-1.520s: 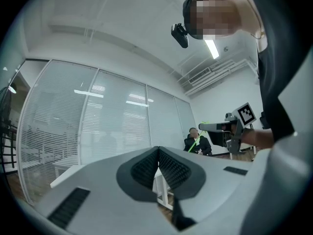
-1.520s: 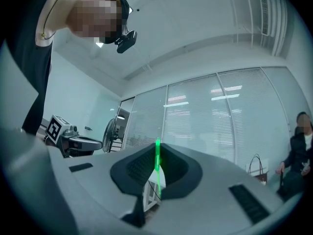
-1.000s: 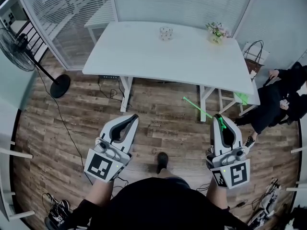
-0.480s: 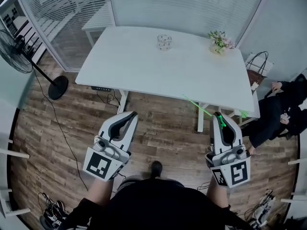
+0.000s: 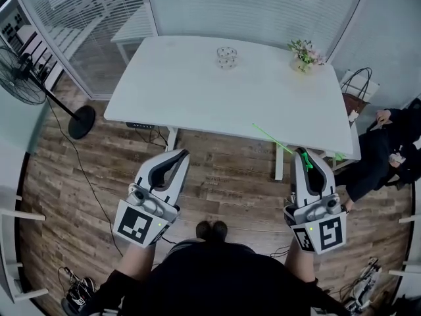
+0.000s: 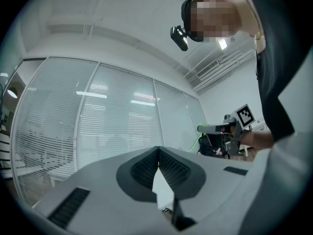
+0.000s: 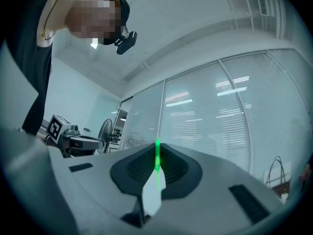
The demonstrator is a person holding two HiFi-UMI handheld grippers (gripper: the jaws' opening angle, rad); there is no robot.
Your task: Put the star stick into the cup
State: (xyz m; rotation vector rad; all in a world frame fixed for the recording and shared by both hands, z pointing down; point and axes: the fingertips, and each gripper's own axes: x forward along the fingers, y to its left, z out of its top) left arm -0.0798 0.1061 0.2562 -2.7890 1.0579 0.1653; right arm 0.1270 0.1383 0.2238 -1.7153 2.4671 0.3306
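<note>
A thin green star stick (image 5: 276,141) is clamped in my right gripper (image 5: 304,155), which is shut on it; the stick slants up-left over the table's front edge, and its star end is hidden. In the right gripper view the green stick (image 7: 157,156) shows between the closed pads. The clear glass cup (image 5: 227,56) stands at the far middle of the white table (image 5: 197,91). My left gripper (image 5: 176,157) is shut and empty, held in front of the table over the floor; its pads (image 6: 159,166) meet with nothing between them.
A small flower pot (image 5: 303,52) stands at the table's far right. A standing fan (image 5: 29,84) is on the left, a bag (image 5: 355,96) and a seated person (image 5: 388,143) on the right. Cables run over the wooden floor (image 5: 85,170). A glass partition lies behind the table.
The view has drawn a little closer to the table. Both grippers stay shut at about the same place, and the green stick still points toward the table.
</note>
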